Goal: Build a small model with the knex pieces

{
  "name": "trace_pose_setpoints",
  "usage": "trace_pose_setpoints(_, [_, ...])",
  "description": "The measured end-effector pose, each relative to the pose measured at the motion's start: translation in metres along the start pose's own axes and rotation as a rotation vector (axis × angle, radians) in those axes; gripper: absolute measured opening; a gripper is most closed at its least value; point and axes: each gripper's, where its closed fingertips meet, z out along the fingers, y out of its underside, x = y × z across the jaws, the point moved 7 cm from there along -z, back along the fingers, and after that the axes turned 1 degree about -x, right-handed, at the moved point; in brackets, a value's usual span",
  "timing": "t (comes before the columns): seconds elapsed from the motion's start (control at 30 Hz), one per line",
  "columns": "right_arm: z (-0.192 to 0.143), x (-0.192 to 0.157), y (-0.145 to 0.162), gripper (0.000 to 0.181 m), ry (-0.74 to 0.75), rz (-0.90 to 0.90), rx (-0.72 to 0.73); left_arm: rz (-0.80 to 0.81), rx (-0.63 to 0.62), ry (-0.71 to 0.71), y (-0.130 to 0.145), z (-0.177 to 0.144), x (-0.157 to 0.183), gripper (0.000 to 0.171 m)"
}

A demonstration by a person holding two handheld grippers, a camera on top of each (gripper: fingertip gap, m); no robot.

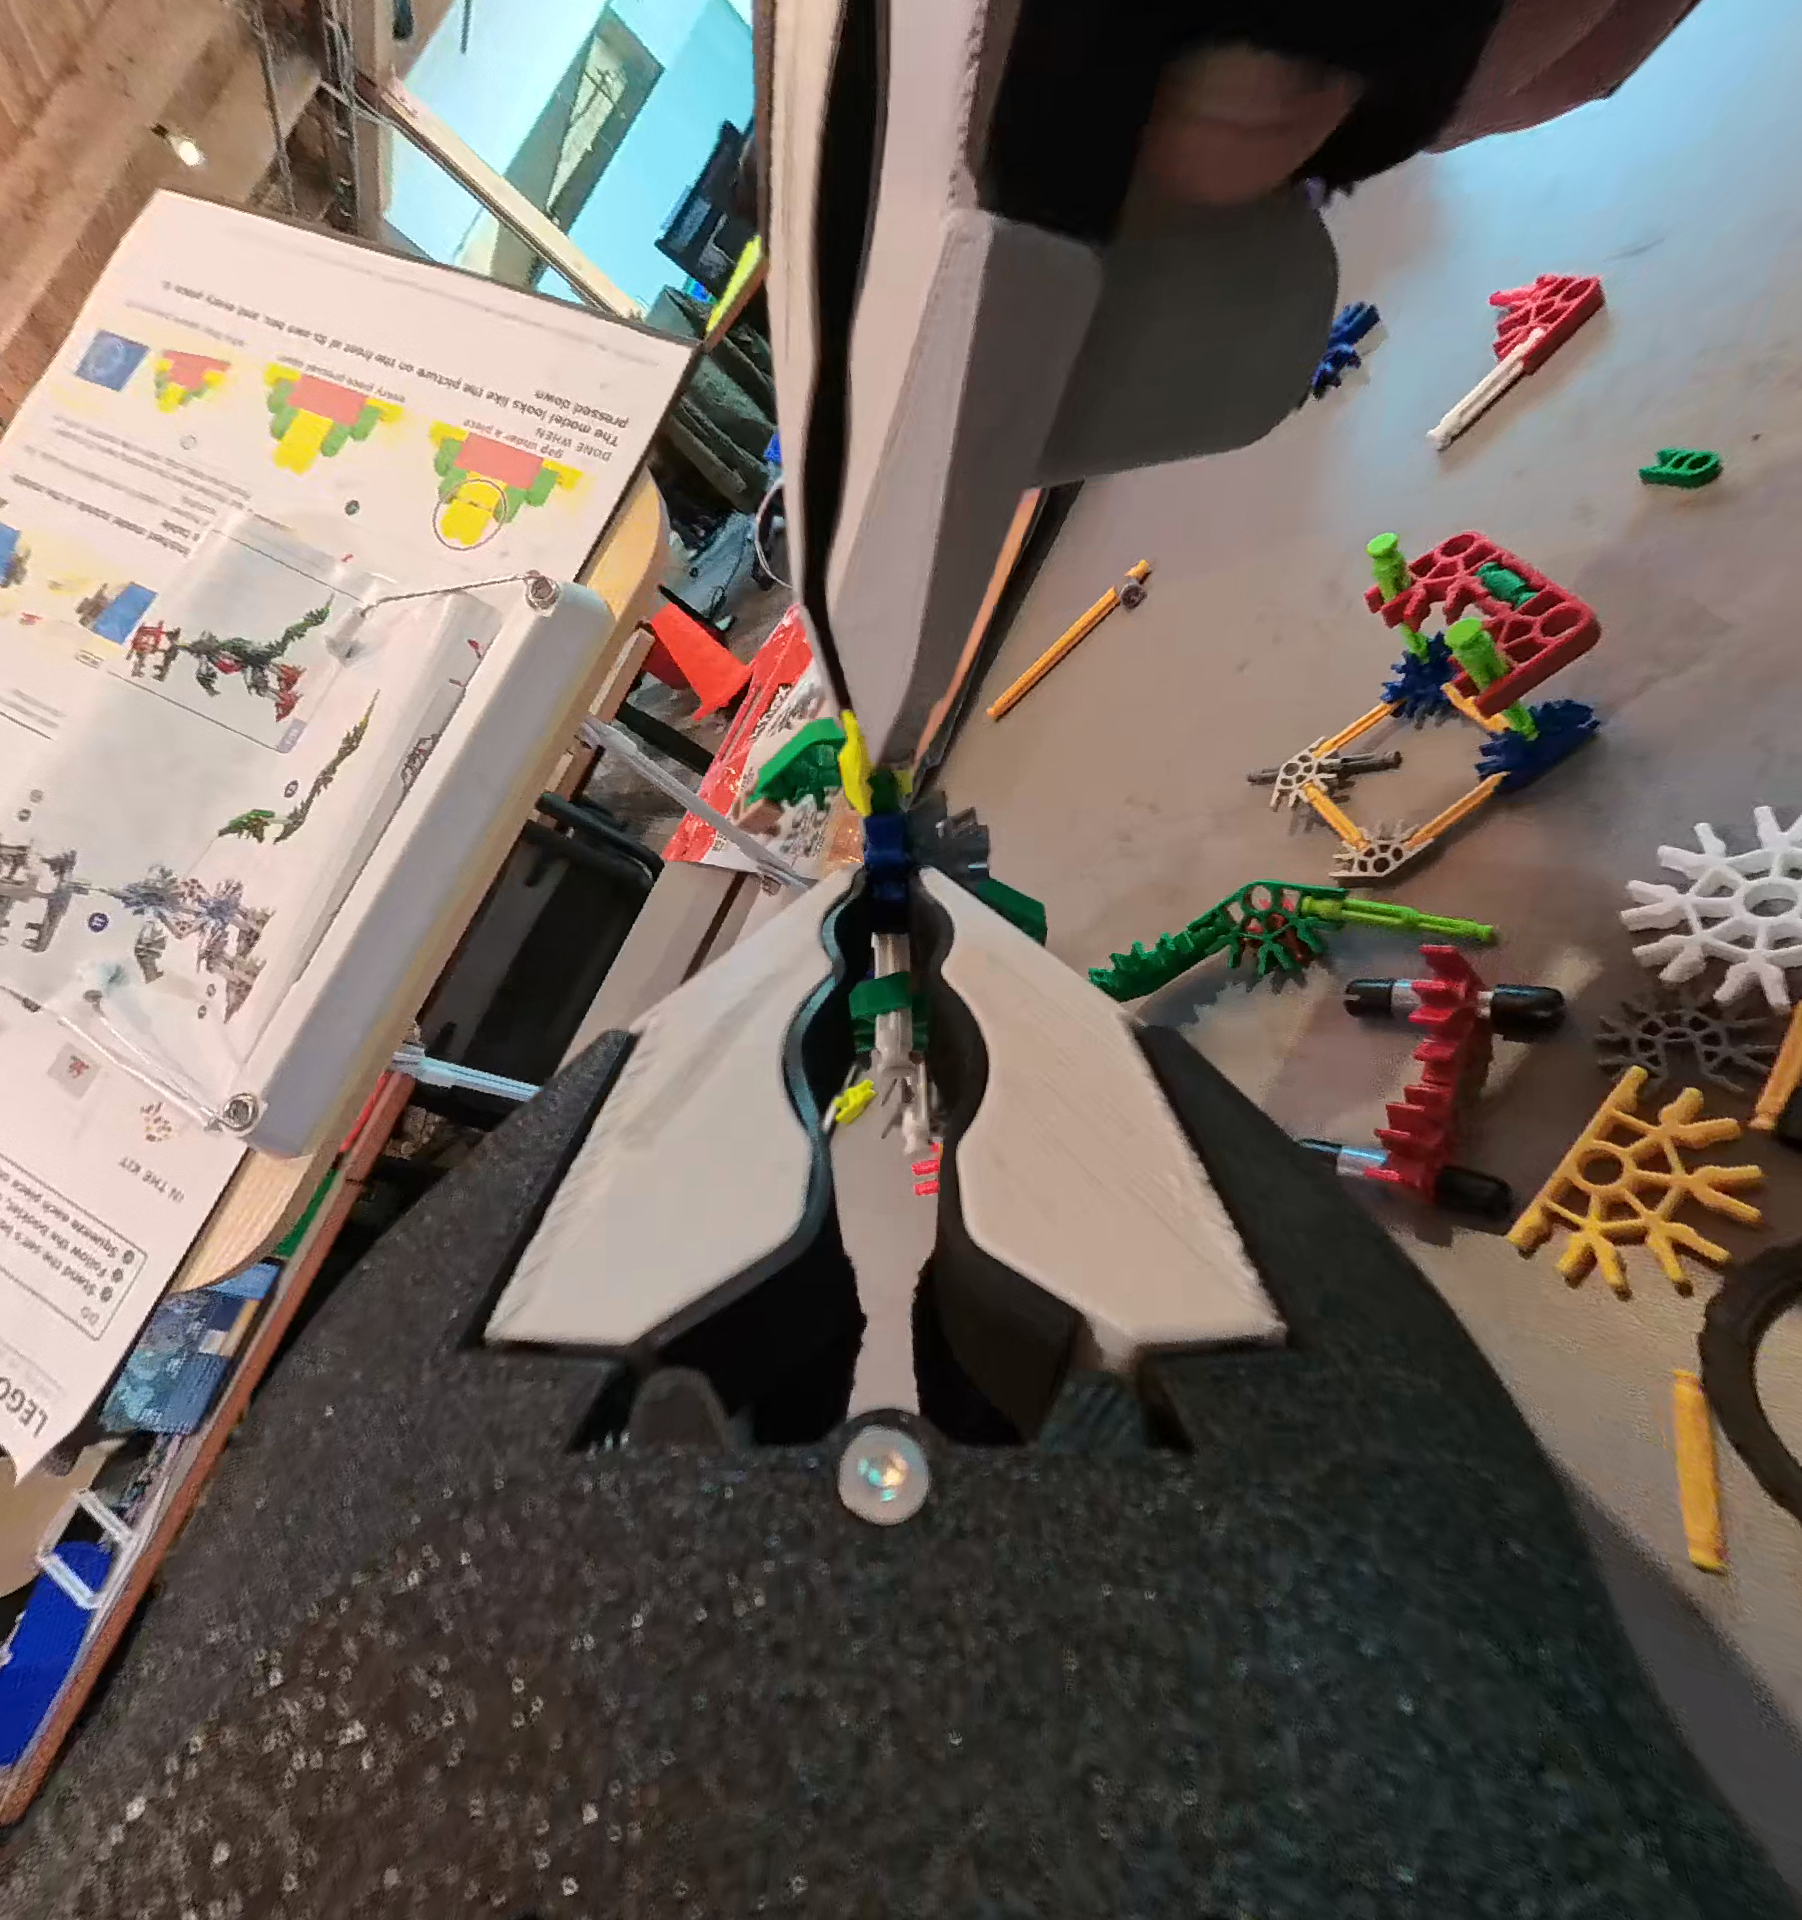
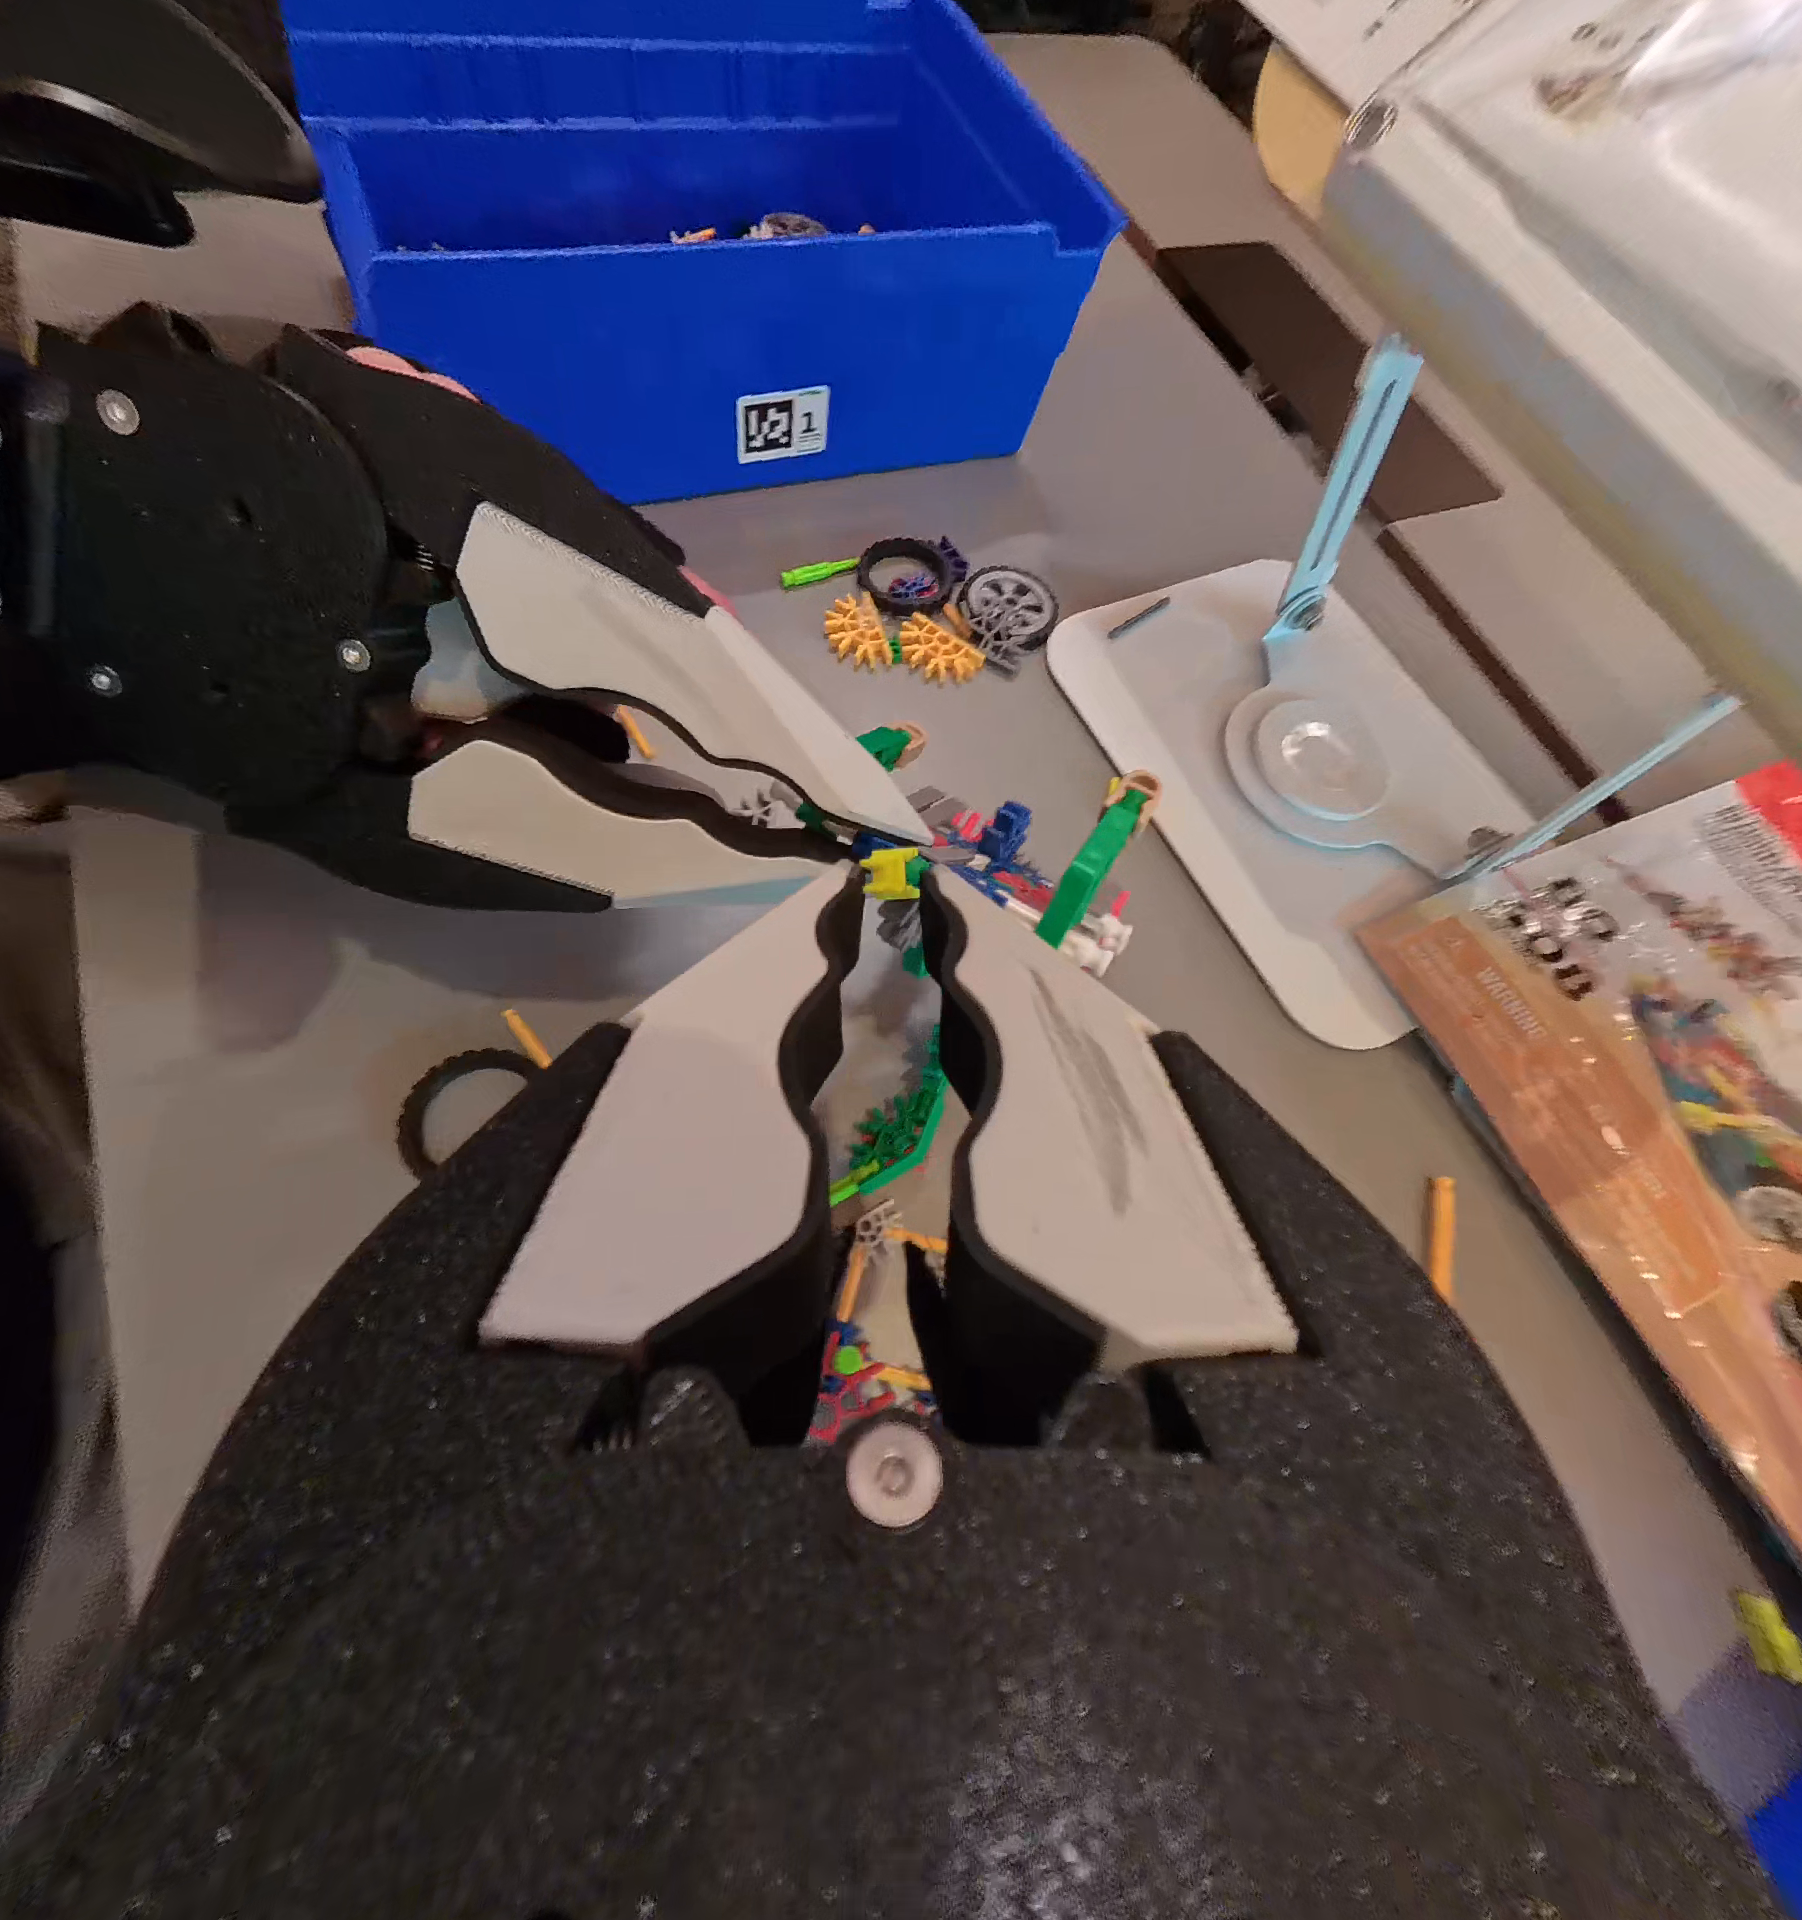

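A small rod-and-connector model (image 2: 892,871) hangs above the middle of the table (image 2: 1136,488), pinched from two sides. The right gripper (image 2: 889,878) is clenched on its yellow clip end. The left gripper (image 1: 889,862) is clamped on the blue connector and the white rod behind it, and in the right wrist view it comes in from the left edge, its tips meeting the right gripper's tips on the model.

The model looks light and made of hard plastic, stiff along each rod but only snapped together at the joints, so I judge it could pop apart or twist if squeezed off-axis. The smooth rods may slip. The chunky connectors seem the surer places to take hold, as both grippers do.

Under it lie loose pieces: a green toothed strip (image 1: 1188,951), a red and yellow frame (image 1: 1458,665), a white snowflake connector (image 1: 1770,904) and yellow connectors (image 2: 902,639) beside a tyre (image 2: 902,577). A blue bin (image 2: 668,291) sits at the far edge, a white stand base (image 2: 1188,790) and a kit bag (image 2: 1655,1122) toward the right edge, and an instruction sheet (image 1: 253,540) is propped at the side.
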Motion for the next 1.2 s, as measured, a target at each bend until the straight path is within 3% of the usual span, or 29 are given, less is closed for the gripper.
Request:
trace_pose_setpoints(0.2, [0.004,-0.005,0.001,0.007,0.043,-0.128,-0.061,0.036,0.030,-0.031,0.001,0.002,0.006,0.003])
trace_pose_setpoints(0.37, [0.006,-0.007,0.006,0.004,-0.031,-0.161,-0.091,0.051,0.049,-0.022,0.004,0.000,0.012,0.003])
trace_pose_setpoints(1.1, [0.043,-0.008,0.048,0.002,-0.561,0.304,-0.069,0.142,0.050,0.083,0.034,-0.002,0.043,0.003])
trace_pose_setpoints(1.2, [0.046,-0.008,0.045,0.002,-0.562,0.276,-0.079,0.164,0.055,0.088,0.035,-0.001,0.046,0.002])
